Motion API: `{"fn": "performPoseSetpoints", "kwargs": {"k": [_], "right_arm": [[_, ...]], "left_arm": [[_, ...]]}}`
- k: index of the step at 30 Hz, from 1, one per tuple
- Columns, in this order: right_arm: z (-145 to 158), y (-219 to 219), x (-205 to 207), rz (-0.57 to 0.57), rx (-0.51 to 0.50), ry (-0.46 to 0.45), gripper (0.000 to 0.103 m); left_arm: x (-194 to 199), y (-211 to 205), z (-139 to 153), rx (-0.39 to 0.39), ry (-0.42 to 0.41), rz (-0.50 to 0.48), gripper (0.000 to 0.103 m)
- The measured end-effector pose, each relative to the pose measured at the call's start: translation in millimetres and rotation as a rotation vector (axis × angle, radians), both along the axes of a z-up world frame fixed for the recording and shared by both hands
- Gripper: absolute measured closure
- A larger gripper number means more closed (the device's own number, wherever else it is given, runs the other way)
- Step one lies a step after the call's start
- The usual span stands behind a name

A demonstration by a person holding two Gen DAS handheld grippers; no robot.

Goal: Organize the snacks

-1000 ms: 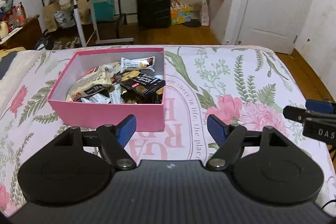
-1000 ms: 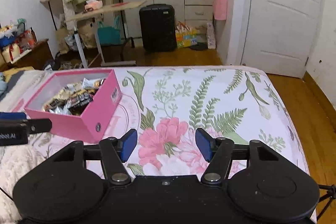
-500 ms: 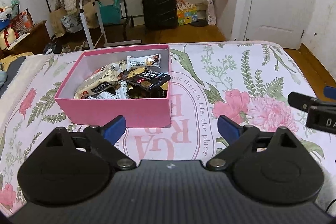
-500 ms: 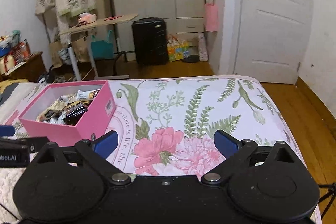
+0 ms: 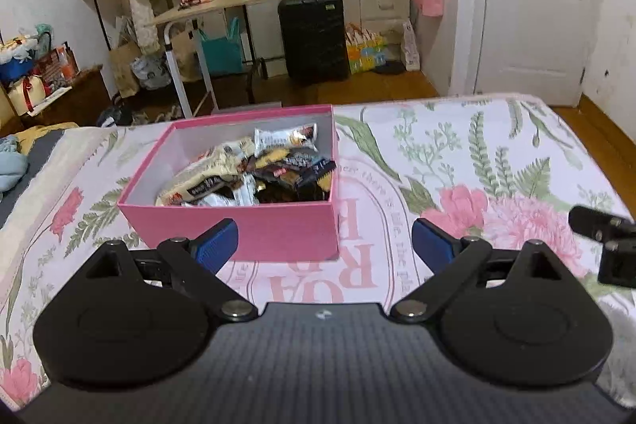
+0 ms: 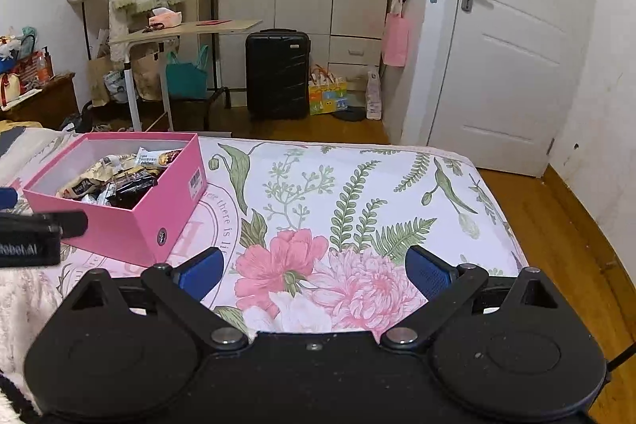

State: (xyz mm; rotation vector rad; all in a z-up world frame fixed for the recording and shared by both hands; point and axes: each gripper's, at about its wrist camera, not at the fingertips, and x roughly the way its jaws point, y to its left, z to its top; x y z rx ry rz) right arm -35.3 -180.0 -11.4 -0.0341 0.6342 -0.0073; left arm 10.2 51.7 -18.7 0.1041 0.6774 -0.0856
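Pink rectangular cardboard box [image 5: 238, 233], open-topped, sits on floral bedspread [image 5: 457, 153] near bed's far edge, toward its left side. Mixed foil snack packets [image 5: 254, 169] heaped inside box: cream, white, black wrappers. Left gripper [image 5: 324, 239], blue pads, hovers just before box's near wall; jaws have just been opening, now spread wide, nothing between. Right gripper [image 6: 312, 271] over pink flower print, right of box, jaws likewise just opened wide, empty. Black suitcase [image 6: 277, 74] on floor beyond bed.
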Motion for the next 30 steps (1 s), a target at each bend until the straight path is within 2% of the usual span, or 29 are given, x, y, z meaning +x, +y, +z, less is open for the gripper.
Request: {"fn": "performPoseSetpoints", "kwargs": {"k": [3, 9, 17, 30], "right_arm": [[0, -1, -1, -0.01, 0.003, 0.002, 0.003], [-6, -5, -4, -0.023, 0.033, 0.013, 0.003], [-6, -7, -4, -0.039, 0.052, -0.008, 0.003], [-7, -6, -4, -0.036, 0.033, -0.009, 0.003]], "left_arm": [[0, 1, -4, -0.015, 0.014, 0.009, 0.008], [-1, -1, -8, 0.006, 0.002, 0.014, 0.008], [1, 2, -9, -0.028, 0.016, 0.007, 0.008], [2, 3, -12, -0.028, 0.032, 0.007, 0.008]]}}
